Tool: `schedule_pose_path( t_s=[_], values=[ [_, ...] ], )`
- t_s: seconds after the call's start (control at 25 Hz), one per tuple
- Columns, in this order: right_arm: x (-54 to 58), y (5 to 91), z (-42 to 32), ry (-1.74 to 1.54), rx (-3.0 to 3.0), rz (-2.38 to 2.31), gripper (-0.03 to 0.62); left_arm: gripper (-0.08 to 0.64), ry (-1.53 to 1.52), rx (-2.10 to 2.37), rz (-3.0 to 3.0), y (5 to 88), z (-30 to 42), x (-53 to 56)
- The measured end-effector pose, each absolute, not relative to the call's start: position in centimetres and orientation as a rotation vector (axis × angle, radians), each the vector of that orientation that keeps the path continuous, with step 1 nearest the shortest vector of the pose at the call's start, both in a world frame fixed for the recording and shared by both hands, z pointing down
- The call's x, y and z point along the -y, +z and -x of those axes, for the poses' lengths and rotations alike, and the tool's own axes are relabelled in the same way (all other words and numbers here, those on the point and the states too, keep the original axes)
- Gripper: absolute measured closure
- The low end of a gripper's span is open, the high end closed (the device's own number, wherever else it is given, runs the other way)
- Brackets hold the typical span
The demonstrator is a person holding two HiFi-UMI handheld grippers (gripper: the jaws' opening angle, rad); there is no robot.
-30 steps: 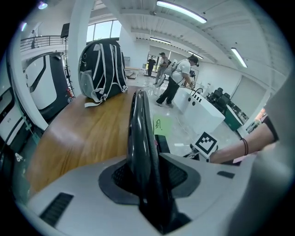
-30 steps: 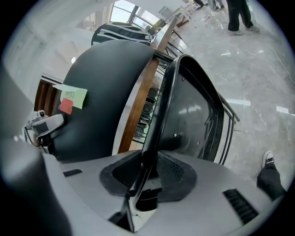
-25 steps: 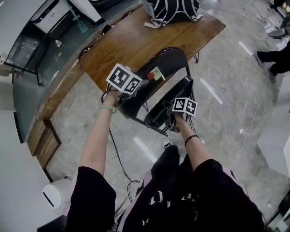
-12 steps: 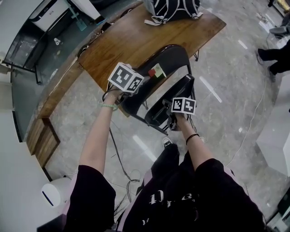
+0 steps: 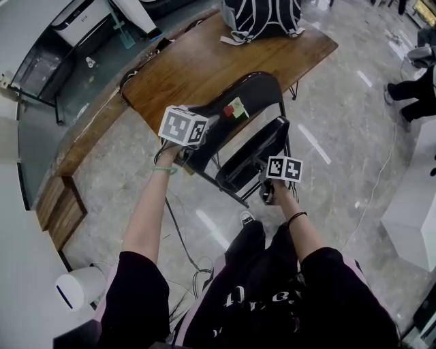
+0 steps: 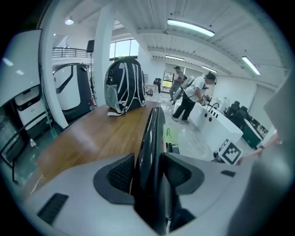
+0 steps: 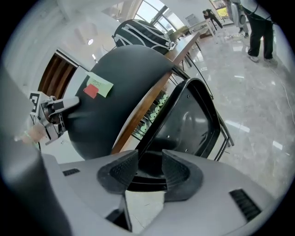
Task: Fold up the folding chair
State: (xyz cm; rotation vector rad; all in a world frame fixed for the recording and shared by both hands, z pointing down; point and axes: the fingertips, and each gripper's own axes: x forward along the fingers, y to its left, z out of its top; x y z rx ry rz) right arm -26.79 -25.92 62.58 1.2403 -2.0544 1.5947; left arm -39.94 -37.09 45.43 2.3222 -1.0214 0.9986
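Both jaws just opened: left gripper (image 6: 149, 173) straddling the backrest (image 6: 152, 131), right gripper (image 7: 150, 173) the seat (image 7: 193, 124).

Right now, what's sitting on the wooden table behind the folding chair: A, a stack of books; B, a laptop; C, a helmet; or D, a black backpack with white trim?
D: in the head view a black backpack with white trim stands at the far end of the wooden table, beyond the folding chair.
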Motion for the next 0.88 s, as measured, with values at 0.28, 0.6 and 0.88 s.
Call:
schedule_pose_path(
  t_s=[0.28,0.6,0.88],
  values=[
    [22.6,59.7,26.1,1.539,2.120,-1.118,0.443,0.370,0.771,1.198,-2.304,40.4,42.5,34.6],
    [18.8,54.7,26.0,1.439,2.232,-1.024,0.445,0.385,0.617,1.032,-2.330,38.3,38.3,26.5],
    [15.4,51.0,24.9,1.410,2.316,-0.977,0.456,0.524,0.547,1.038,-2.271,39.6,34.3,20.1]
  ],
)
